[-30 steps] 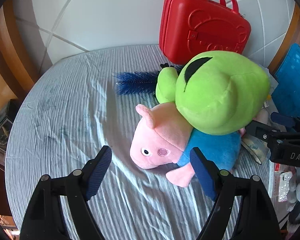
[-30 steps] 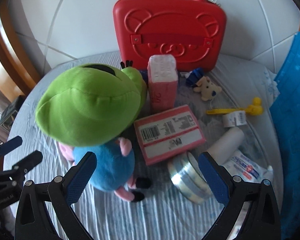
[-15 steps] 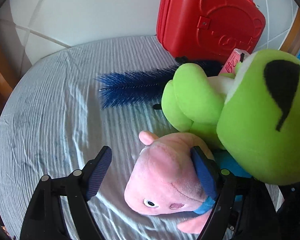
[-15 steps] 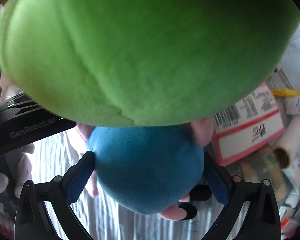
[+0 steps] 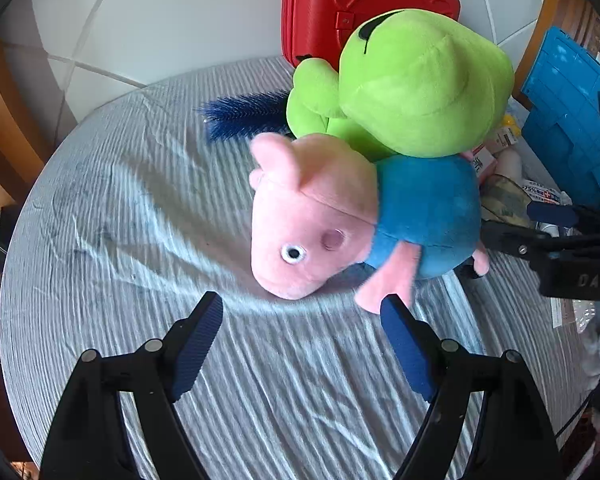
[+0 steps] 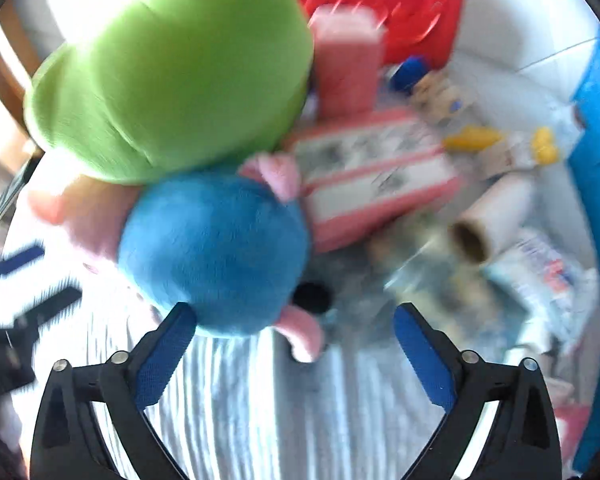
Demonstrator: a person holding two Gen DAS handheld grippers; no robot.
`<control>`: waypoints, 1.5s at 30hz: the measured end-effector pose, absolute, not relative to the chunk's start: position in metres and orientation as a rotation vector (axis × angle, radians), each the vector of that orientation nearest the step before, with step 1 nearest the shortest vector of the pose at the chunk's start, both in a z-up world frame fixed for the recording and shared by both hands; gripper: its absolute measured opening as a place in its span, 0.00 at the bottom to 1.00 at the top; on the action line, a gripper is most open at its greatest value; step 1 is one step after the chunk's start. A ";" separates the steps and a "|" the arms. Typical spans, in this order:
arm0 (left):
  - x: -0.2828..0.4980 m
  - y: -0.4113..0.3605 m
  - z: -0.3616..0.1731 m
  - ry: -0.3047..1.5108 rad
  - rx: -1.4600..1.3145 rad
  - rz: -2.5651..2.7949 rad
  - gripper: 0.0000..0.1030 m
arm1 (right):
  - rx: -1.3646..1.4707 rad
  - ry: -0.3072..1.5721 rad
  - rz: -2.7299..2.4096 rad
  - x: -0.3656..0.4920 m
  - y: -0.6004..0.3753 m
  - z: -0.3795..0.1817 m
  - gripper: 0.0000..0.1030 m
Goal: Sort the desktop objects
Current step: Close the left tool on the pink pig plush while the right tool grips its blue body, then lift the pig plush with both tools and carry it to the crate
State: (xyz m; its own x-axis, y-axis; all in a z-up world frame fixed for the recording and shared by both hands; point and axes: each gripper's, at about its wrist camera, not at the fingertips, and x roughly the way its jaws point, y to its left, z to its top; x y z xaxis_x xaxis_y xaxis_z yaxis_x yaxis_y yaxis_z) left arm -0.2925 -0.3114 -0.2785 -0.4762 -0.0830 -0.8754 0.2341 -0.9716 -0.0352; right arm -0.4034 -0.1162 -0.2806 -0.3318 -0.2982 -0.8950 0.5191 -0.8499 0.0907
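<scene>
A pink pig plush in a blue shirt (image 5: 312, 216) lies on the striped cloth (image 5: 140, 240), its snout toward my left gripper (image 5: 300, 312). That gripper is open, and its tips stop just short of the snout and one pink arm. A big green plush (image 5: 416, 80) rests on the pig's back. In the blurred right wrist view, my right gripper (image 6: 294, 320) is open too. The pig's blue body (image 6: 216, 252) sits just ahead of its left fingertip, under the green plush (image 6: 172, 72). The right gripper's black frame (image 5: 560, 248) shows beside the pig's feet.
A red case (image 5: 364, 4) stands at the back with a blue brush (image 5: 240, 114) before it. Right of the plushes lie a pink box (image 6: 380, 184), a tall pink pack (image 6: 348, 60), a cardboard tube (image 6: 488, 220), yellow bits (image 6: 472, 136) and packets. A blue crate (image 5: 568, 120) bounds the right.
Half a second ago each gripper had the pig between its fingers, head in the left and blue body in the right. Both have drawn back since, and the pig now lies beyond the tips.
</scene>
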 end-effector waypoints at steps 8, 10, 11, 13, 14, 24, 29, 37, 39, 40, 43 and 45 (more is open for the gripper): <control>-0.311 -0.324 -0.293 0.169 1.524 -2.530 0.79 | 1.427 0.284 -2.118 -0.388 -0.134 -0.280 1.00; -0.321 -0.329 -0.301 0.163 1.542 -2.537 0.79 | 1.448 0.292 -2.104 -0.392 -0.141 -0.285 1.00; -0.327 -0.331 -0.305 0.163 1.554 -2.542 0.79 | 1.457 0.294 -2.105 -0.395 -0.145 -0.289 1.00; -0.340 -0.334 -0.315 0.163 1.572 -2.550 0.79 | 1.464 0.289 -2.107 -0.396 -0.154 -0.296 1.00; -0.346 -0.335 -0.319 0.172 1.583 -2.563 0.79 | 1.466 0.282 -2.098 -0.401 -0.159 -0.300 1.00; -0.389 -0.344 -0.334 0.124 1.573 -2.696 0.61 | 1.444 0.217 -2.086 -0.437 -0.172 -0.317 1.00; -0.379 -0.334 -0.324 0.086 1.549 -2.698 0.51 | 1.373 0.265 -2.058 -0.422 -0.182 -0.306 0.75; -0.316 -0.308 -0.269 0.082 1.424 -2.743 0.51 | 1.323 0.209 -2.016 -0.382 -0.149 -0.264 0.74; -0.298 -0.299 -0.251 0.079 1.377 -2.750 0.51 | 1.274 0.214 -2.022 -0.363 -0.139 -0.245 0.74; -0.289 -0.294 -0.240 0.077 1.350 -2.752 0.51 | 1.253 0.219 -2.027 -0.354 -0.134 -0.236 0.74; -0.265 -0.275 -0.208 0.058 1.253 -2.763 0.51 | 1.170 0.229 -2.043 -0.333 -0.120 -0.208 0.74; -0.249 -0.258 -0.187 0.049 1.183 -2.765 0.51 | 1.110 0.229 -2.053 -0.333 -0.105 -0.191 0.74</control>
State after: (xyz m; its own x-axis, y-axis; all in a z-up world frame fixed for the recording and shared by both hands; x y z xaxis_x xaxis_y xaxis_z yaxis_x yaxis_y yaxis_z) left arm -0.2492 -0.2578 -0.1867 -0.6831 -0.1100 -0.7220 0.1353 -0.9905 0.0229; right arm -0.3328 -0.1051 -0.1907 -0.3186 -0.5472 -0.7740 0.7045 -0.6830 0.1928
